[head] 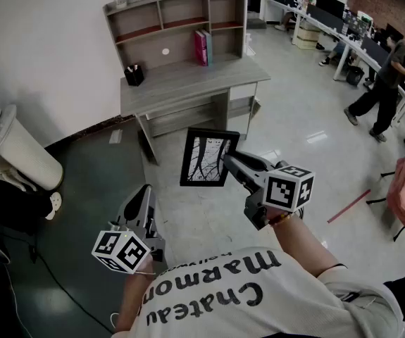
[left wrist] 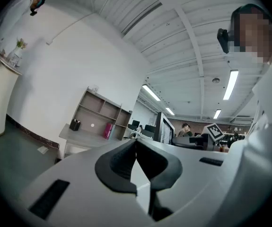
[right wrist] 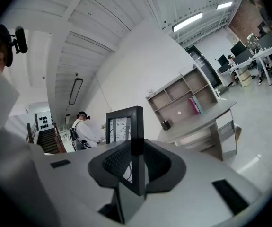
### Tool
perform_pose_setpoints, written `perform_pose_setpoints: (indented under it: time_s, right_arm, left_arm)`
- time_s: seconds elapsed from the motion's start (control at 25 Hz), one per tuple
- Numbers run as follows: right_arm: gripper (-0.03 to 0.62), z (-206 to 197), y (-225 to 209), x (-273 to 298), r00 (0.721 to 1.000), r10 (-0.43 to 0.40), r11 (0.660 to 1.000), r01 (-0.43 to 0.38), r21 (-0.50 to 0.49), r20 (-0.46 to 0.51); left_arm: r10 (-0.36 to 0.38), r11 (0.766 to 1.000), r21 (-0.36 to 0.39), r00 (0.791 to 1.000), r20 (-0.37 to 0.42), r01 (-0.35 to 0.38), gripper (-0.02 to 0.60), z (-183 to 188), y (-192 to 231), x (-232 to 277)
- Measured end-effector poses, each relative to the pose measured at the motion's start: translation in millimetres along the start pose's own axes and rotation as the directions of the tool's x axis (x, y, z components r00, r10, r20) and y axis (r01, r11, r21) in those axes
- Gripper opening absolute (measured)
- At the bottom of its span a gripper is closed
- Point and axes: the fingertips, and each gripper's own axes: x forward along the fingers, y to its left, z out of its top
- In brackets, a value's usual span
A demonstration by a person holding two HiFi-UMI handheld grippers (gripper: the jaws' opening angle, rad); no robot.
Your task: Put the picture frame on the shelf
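My right claw (right wrist: 136, 159) grips the edge of the picture frame (head: 203, 158), holding it up over the floor (head: 297, 122). My left claw (left wrist: 136, 143) is closed and empty. The shelf (head: 181, 21) above the surface (head: 188, 82) is well ahead, so I judge the carrying and placing are left.

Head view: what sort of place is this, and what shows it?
Probably an open-plan office: rows of desks with monitors, people standing by them, and a grey desk with a shelf against the wall.
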Motion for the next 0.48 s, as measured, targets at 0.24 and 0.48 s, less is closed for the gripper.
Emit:
perform_pose_setpoints:
  time_s: [0.24, 0.48]
  right_arm:
    - [0.089, 2, 3, -2, 1.0, 0.008, 1.0, -0.008, -0.006, 0.008]
    - [0.089, -3, 14, 22, 1.0, 0.001, 1.0, -0.001, -0.013, 0.019]
  left_arm:
    - [-0.002, 1.0, 0.008, 1.0, 0.014, 0.002, 0.017, 5, -2, -2]
    - [-0.008, 1.0, 0.017, 1.0, 0.021, 0.008, 0.017, 18, 23, -11]
